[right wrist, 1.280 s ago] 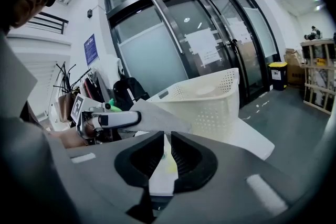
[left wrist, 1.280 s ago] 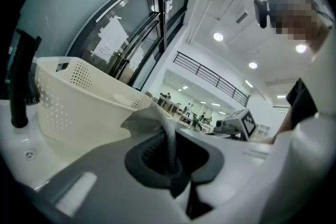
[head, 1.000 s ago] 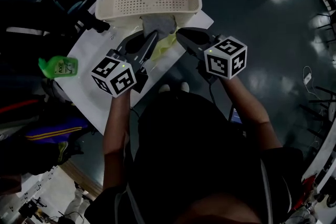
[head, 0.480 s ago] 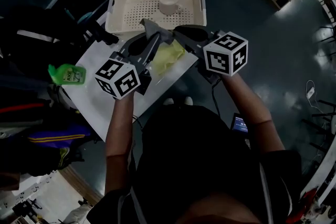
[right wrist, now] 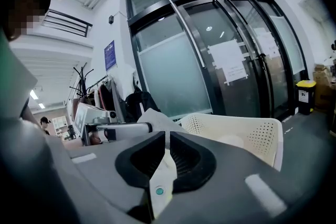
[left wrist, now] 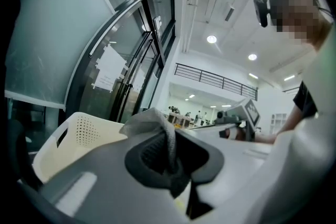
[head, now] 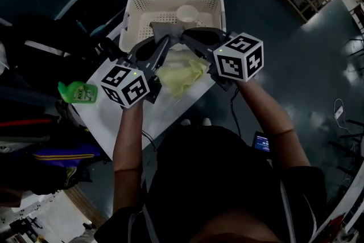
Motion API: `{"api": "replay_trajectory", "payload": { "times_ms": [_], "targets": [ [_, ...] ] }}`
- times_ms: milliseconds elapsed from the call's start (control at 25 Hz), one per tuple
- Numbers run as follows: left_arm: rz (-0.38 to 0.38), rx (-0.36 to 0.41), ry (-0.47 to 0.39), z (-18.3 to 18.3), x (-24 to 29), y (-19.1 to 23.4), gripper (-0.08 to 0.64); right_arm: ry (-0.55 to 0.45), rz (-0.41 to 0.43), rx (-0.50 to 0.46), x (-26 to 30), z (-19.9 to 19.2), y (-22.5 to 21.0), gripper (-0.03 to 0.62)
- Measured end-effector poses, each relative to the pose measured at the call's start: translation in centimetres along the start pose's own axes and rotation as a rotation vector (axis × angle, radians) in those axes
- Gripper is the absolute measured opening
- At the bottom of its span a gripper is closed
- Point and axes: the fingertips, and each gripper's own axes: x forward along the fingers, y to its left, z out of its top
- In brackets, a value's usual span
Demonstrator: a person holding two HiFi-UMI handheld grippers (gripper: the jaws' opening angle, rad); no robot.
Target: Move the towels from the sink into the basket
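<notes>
A cream perforated basket point(head: 140, 14) stands at the far end of the white sink top point(head: 114, 116), with a white cup point(head: 186, 12) inside it. My left gripper point(head: 161, 41) is shut on a grey towel point(head: 168, 29), whose cloth bunches between its jaws point(left wrist: 157, 136). The towel hangs in the air at the basket's near rim. My right gripper point(head: 191, 37) is shut on pale cloth with a label, which belongs to the yellow-green towel point(head: 181, 74) hanging below both grippers. A grey corner point(right wrist: 152, 115) pokes out past its tips.
A green bottle point(head: 79, 91) lies at the left edge of the sink top. Dark tap fittings point(head: 108, 47) stand left of the basket. Beyond the sink top the dark floor drops away, and glass doors point(right wrist: 220, 60) lie ahead.
Both grippers have lifted the towels off the sink top and carried them toward the basket. The grey towel has left the basket's front edge, and the yellow-green towel now hangs lower and wider.
</notes>
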Motion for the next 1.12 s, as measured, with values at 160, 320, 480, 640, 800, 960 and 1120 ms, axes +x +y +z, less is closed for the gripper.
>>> {"api": "replay_trajectory", "payload": {
  "times_ms": [160, 320, 480, 640, 800, 960, 1120],
  "targets": [
    [0.008, -0.003, 0.026, 0.1, 1.0, 1.6, 0.025, 0.022, -0.01, -0.01, 1.4, 0.3, -1.5, 0.029],
    [0.018, -0.013, 0.051, -0.3, 2.0, 3.1, 0.025, 0.065, -0.012, -0.021, 2.8, 0.0, -2.3, 0.027],
    [0.036, -0.029, 0.084, -0.5, 2.8, 4.7, 0.025, 0.075, -0.015, -0.036, 3.6, 0.1, -2.7, 0.026],
    [0.0, -0.064, 0.121, -0.7, 3.3, 5.4, 0.021, 0.071, -0.018, -0.024, 4.1, 0.2, -3.2, 0.026],
    [0.028, -0.052, 0.163, -0.9, 3.6, 6.3, 0.022, 0.085, -0.023, -0.018, 4.8, -0.1, -3.8, 0.026],
    [0.085, -0.001, 0.264, -1.6, 3.8, 7.4, 0.025, 0.098, -0.026, -0.016, 5.2, -0.3, -4.3, 0.026],
    [0.121, 0.02, 0.363, -2.5, 3.9, 8.3, 0.023, 0.106, -0.025, -0.011, 5.6, -0.4, -4.7, 0.026]
  ]
}}
